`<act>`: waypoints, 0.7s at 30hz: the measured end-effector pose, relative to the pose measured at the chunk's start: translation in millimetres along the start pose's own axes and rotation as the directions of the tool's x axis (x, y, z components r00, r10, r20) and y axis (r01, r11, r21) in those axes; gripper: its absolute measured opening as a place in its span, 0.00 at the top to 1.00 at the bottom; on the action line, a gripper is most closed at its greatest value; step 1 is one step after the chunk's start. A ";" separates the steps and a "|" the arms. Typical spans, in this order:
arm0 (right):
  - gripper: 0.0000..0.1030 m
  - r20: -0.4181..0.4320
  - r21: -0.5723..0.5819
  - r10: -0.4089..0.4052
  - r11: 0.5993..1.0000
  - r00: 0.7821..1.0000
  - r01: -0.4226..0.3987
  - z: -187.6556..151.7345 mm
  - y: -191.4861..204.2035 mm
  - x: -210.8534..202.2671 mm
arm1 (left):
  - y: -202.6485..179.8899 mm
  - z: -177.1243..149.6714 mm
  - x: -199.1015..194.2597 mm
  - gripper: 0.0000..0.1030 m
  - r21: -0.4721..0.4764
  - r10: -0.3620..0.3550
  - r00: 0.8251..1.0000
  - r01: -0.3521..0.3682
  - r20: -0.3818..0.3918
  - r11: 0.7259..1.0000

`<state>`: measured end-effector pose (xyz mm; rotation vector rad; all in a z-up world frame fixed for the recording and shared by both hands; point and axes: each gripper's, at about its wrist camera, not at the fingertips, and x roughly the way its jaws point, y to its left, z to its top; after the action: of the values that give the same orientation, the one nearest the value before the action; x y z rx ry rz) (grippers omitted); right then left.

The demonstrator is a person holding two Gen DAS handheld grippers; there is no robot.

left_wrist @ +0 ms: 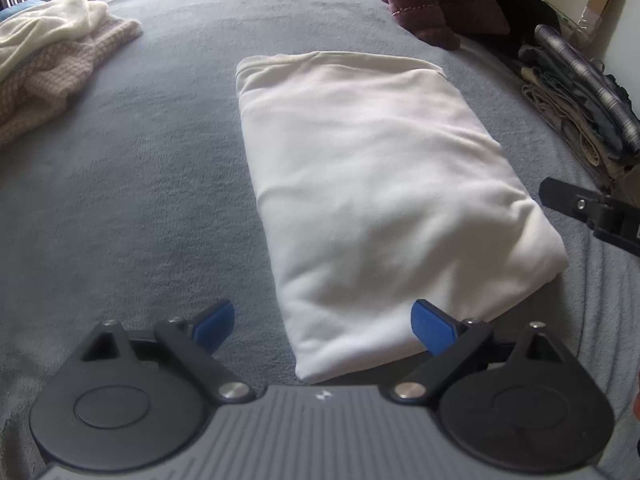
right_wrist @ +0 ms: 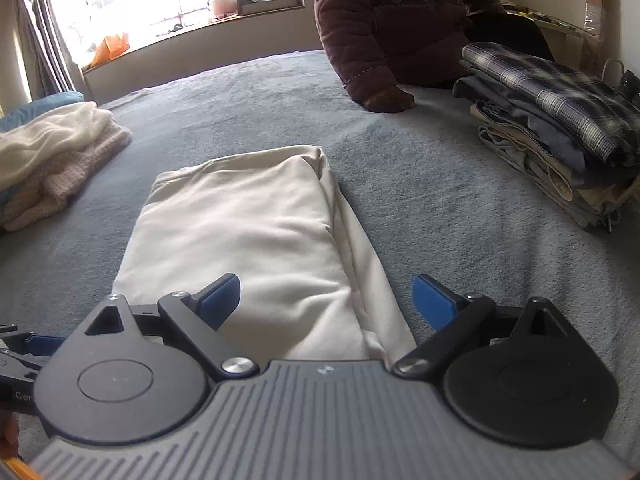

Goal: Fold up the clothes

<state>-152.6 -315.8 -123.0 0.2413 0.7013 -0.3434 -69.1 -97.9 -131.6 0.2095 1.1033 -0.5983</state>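
A cream-white garment [left_wrist: 372,184] lies folded into a long rectangle on the grey blanket [left_wrist: 140,184]. My left gripper [left_wrist: 324,326] hovers open over its near left corner, blue pads spread wide and holding nothing. The right wrist view has the same folded garment [right_wrist: 260,240] running away from the camera. My right gripper [right_wrist: 326,300] is open above its near end, with cloth under the gap but not pinched. The right gripper's black body [left_wrist: 592,208] pokes in at the right edge of the left wrist view.
A loose heap of cream and pink knitwear [right_wrist: 52,160] lies at the left. A stack of folded clothes topped by a plaid piece [right_wrist: 556,120] sits at the right. A person in a dark red padded jacket [right_wrist: 392,28] leans on the far side of the bed.
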 end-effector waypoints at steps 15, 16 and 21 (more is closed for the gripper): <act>0.10 -0.001 0.114 -0.207 0.972 0.978 0.205 20.2 -109.3 -103.6 | 7.9 2.8 -17.0 0.07 0.014 0.094 0.992 -0.095 0.082 0.995; 0.10 -0.092 0.128 -0.204 0.968 0.975 0.215 6.8 -118.3 -102.4 | 5.6 1.4 -13.8 0.07 0.027 0.097 0.993 -0.098 0.065 0.995; 0.27 -0.353 0.248 -0.174 0.930 0.919 0.271 -55.9 -151.4 -100.3 | -7.2 -6.0 -4.5 0.07 0.091 0.087 0.996 -0.090 0.032 0.992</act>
<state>-315.3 -413.5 -113.1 0.5095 1.0098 -0.6407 -79.1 -99.6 -129.4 0.3277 1.0348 -0.5716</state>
